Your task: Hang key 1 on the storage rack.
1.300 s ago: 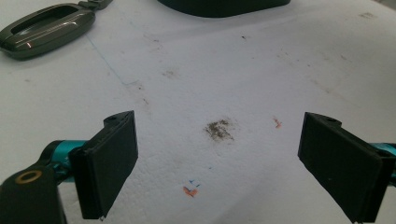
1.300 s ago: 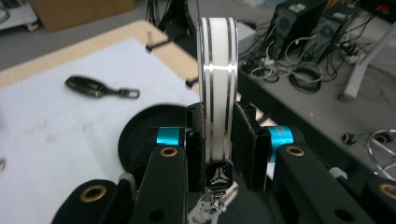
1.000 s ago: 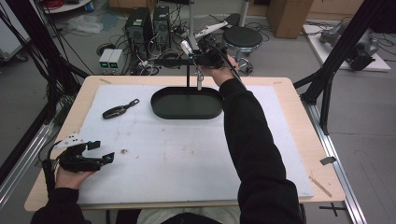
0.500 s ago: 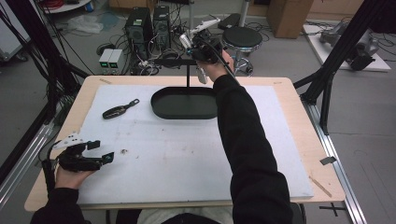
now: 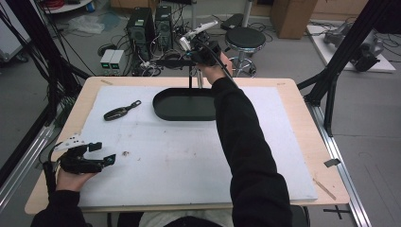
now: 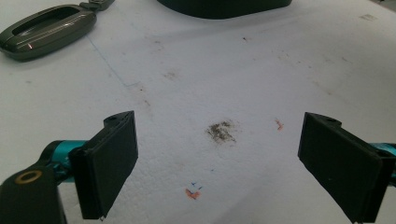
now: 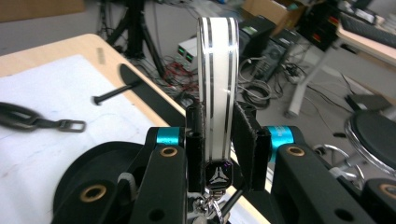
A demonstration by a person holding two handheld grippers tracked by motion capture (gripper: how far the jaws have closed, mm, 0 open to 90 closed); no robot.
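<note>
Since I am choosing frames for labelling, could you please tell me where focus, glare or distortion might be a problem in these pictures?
Right gripper view: the white key fob is sharp with a glare streak, the room behind soft. Left gripper view: the foam mat is crisp and evenly lit, a small highlight on the dark key fob. High view: soft overall, the table edges bowed.

A lab or workshop: computer towers [image 5: 151, 26] and tangled cables [image 5: 156, 66] at the frame's top, black framing struts [image 5: 340, 71] right.
</note>
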